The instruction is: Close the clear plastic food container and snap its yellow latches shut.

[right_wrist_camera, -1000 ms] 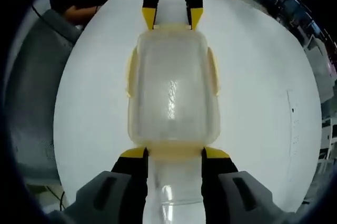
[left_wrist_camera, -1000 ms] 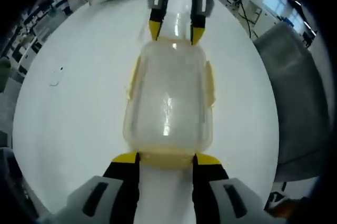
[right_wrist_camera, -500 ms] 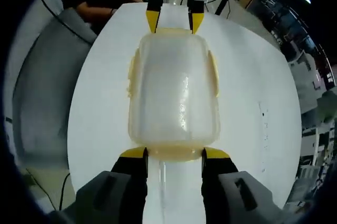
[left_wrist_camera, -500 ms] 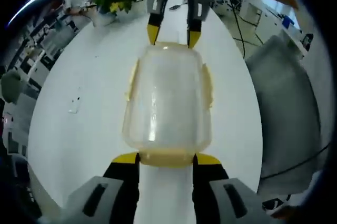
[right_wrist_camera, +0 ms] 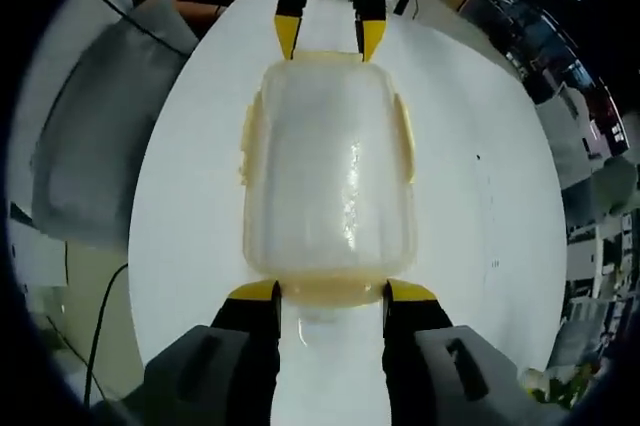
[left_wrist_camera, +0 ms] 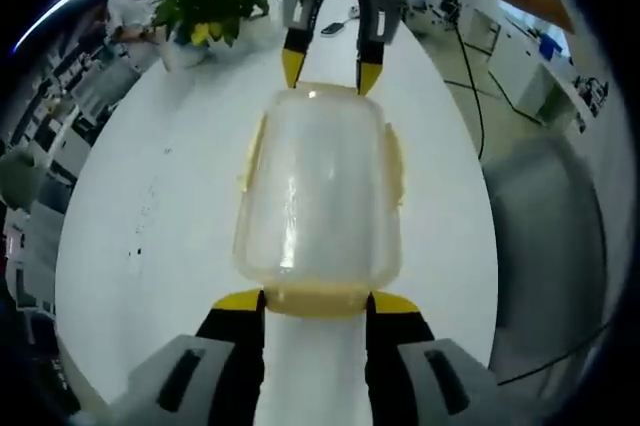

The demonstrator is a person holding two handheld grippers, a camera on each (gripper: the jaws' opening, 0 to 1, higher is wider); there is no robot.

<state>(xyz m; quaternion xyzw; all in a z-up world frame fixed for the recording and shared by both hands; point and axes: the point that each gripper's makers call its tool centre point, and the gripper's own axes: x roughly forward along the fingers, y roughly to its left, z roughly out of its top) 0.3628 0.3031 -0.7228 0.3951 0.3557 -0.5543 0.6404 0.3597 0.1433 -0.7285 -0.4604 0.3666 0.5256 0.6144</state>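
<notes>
Compared with 1 second ago, your hands have tipped and the background has swung: the potted plant (left_wrist_camera: 212, 8) now sits further into the left gripper view and the grey chair (right_wrist_camera: 95, 136) has slid in the right gripper view. That is camera motion. The clear plastic food container (left_wrist_camera: 320, 186) holds the same place between your 2 tools throughout, so you appear to be carrying or tilting it as one piece above the white table (left_wrist_camera: 150, 246), not working the latches. Whether it has left the tabletop I cannot tell for certain.

The left gripper (left_wrist_camera: 316, 302) has its jaws spread, each yellow tip just beside a corner of the near end latch (left_wrist_camera: 316, 298), bracketing it without pinching. The right gripper (right_wrist_camera: 330, 292) is the same at the opposite end: jaws apart, tips flanking that end's latch (right_wrist_camera: 330, 289). In each view the other tool shows at the far end, its tips touching the container's far edge.

The lid looks seated on the box. The 2 side latches (left_wrist_camera: 252, 151) (left_wrist_camera: 395, 156) still flare outward from the long walls, so I judge them not yet snapped. The end latches are partly hidden between the jaws; their state is unclear.

Your next job is likely setting the box flat and pressing those side latches down, 1 at a time.
</notes>
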